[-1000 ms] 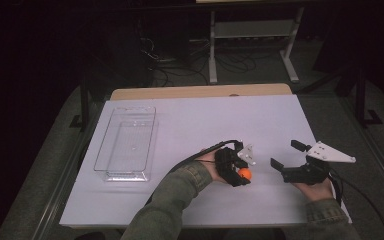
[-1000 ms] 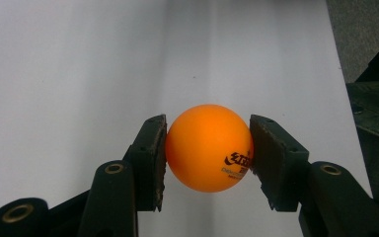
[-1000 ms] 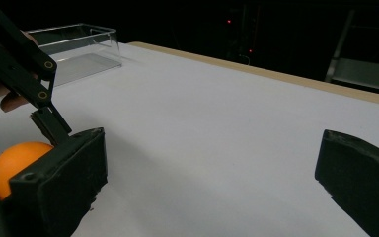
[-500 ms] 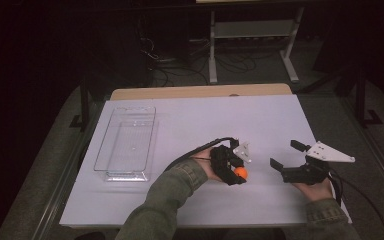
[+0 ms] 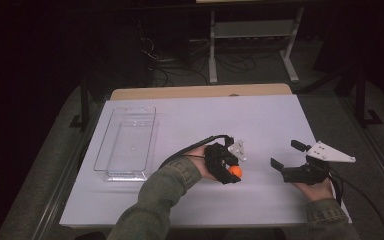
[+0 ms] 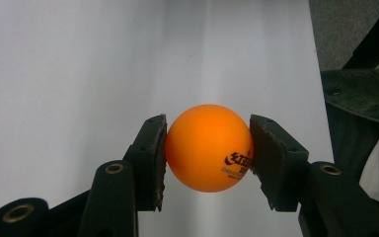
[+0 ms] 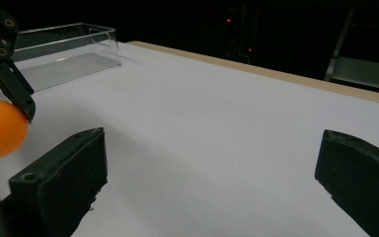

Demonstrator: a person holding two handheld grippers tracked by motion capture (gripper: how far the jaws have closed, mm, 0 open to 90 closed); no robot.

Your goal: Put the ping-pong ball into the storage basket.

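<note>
An orange ping-pong ball (image 6: pixel 208 147) with dark print sits squeezed between the two black pads of my left gripper (image 6: pixel 207 148), held a little above the white table. From above, the left gripper (image 5: pixel 235 172) and its ball (image 5: pixel 236 171) hang near the table's front middle. To the right, my right gripper (image 5: pixel 284 155) rests low by the table with its jaws wide apart and nothing between them. In the right gripper view the wide gap of that gripper (image 7: pixel 212 168) shows bare table, and the ball (image 7: pixel 0 129) appears at the left edge.
A clear plastic bin (image 5: pixel 125 145) stands empty on the left part of the white table (image 5: pixel 190 120); its far wall (image 7: pixel 64 47) shows in the right gripper view. A metal frame (image 5: pixel 250 35) stands on the dark floor beyond the table.
My left gripper has risen slightly and shifted toward the left with the ball in its grip. The right gripper has stayed in place.
</note>
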